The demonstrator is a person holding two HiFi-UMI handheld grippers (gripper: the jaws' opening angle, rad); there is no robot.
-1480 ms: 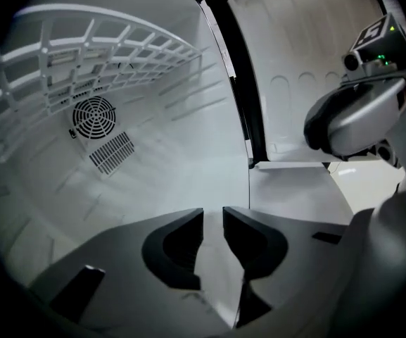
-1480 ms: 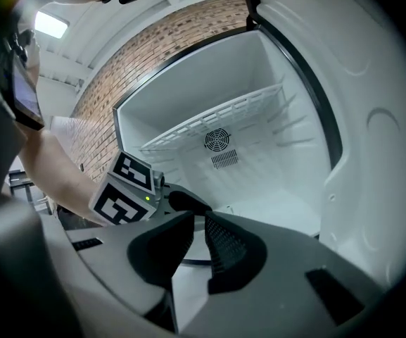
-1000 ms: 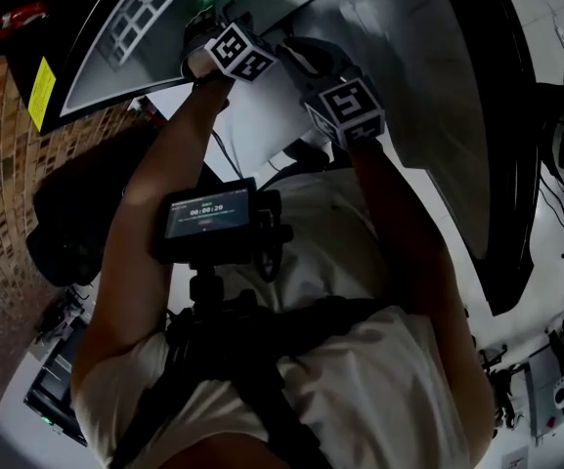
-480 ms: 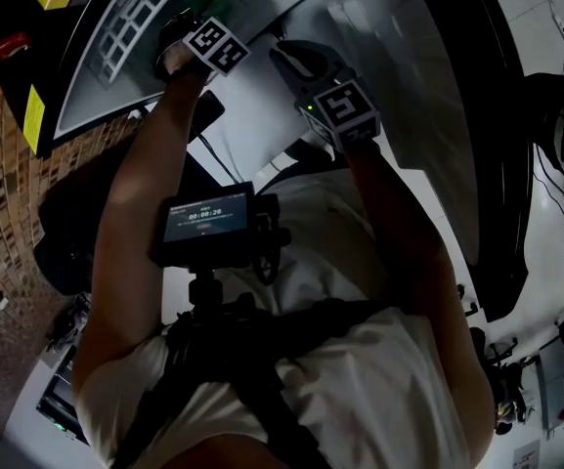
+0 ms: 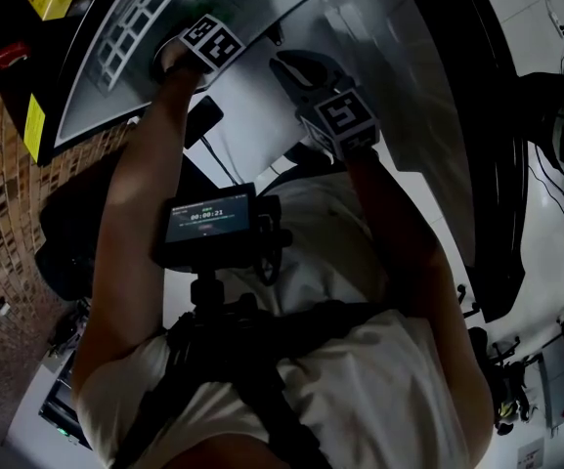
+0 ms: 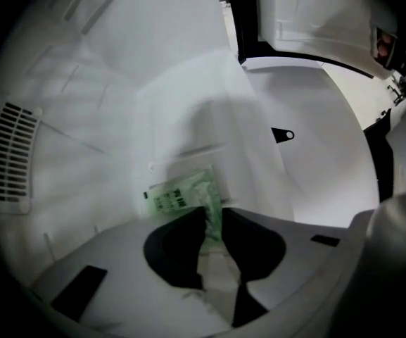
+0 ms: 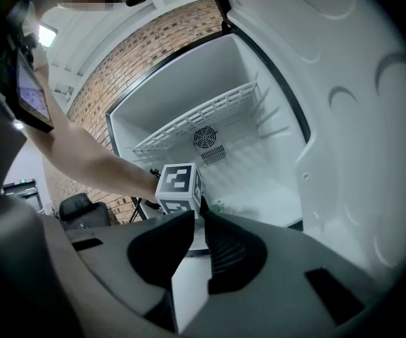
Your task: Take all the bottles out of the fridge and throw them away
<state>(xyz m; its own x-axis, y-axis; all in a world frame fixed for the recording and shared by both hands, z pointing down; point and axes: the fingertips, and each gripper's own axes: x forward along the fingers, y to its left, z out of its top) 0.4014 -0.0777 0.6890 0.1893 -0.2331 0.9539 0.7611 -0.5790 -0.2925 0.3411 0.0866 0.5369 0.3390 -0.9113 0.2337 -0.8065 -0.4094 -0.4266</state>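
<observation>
Arm point(image 5: 140, 213) outstretched, left tool point(image 6: 213, 213) tipped down, jaws closing on bottle point(image 6: 181, 197)

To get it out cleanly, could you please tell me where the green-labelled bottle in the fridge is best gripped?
Across the labelled body of the bottle, coming steeply from above: it seems to lie flat in the fridge, label up, sides exposed. The left tool, its jaws just closing, pinches it there.

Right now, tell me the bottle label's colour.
Green; the bottle's label shows best in the left gripper view.
</observation>
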